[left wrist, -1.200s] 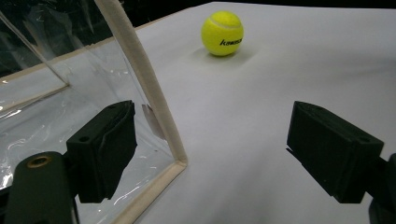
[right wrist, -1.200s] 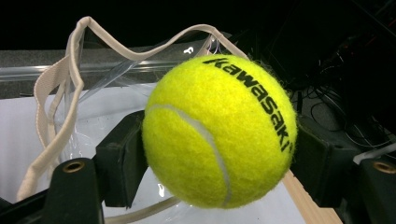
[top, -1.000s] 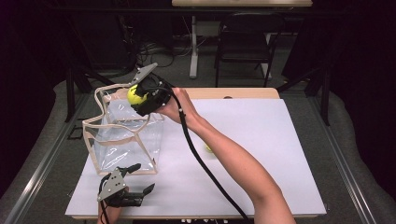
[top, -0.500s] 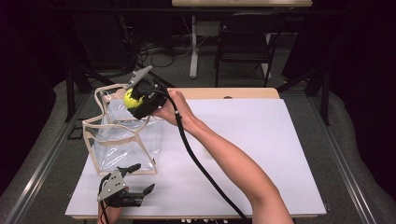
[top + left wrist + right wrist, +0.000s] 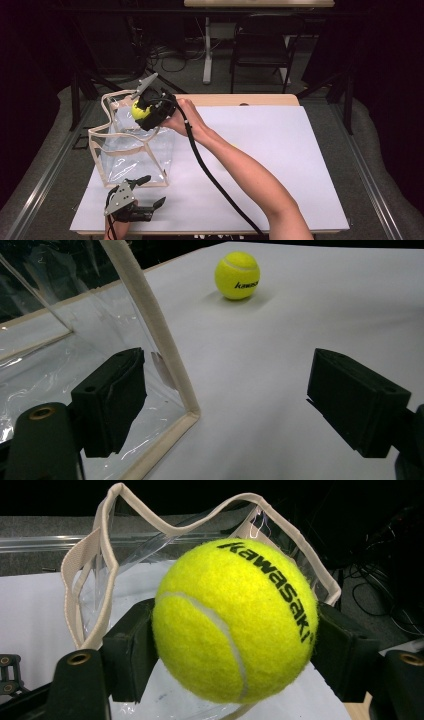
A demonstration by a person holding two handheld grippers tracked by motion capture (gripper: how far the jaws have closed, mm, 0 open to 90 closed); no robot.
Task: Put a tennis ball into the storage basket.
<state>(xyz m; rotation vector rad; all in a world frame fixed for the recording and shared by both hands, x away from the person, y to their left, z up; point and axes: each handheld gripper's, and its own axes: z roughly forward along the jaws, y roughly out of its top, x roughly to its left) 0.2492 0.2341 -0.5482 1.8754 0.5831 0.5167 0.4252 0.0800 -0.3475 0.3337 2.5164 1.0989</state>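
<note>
White sheet (image 5: 280, 150) over the table, dark room behind. Right gripper (image 5: 142, 107) clamps a tennis ball (image 5: 235, 620) above the rim of the clear bag (image 5: 132, 150). Left gripper (image 5: 137, 200) rests near the bag's front corner, jaws apart, holding nothing. A second ball (image 5: 237, 275) lies on the sheet. Best approach, likely: centre the ball over the mouth, clear of the beige trim, lower inside before letting go; steady the bag if it sags.

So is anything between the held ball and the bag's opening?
Nothing visible blocks it. The right gripper is shut on the tennis ball just above the clear bag, whose cream-trimmed mouth gapes open right behind the ball.
</note>
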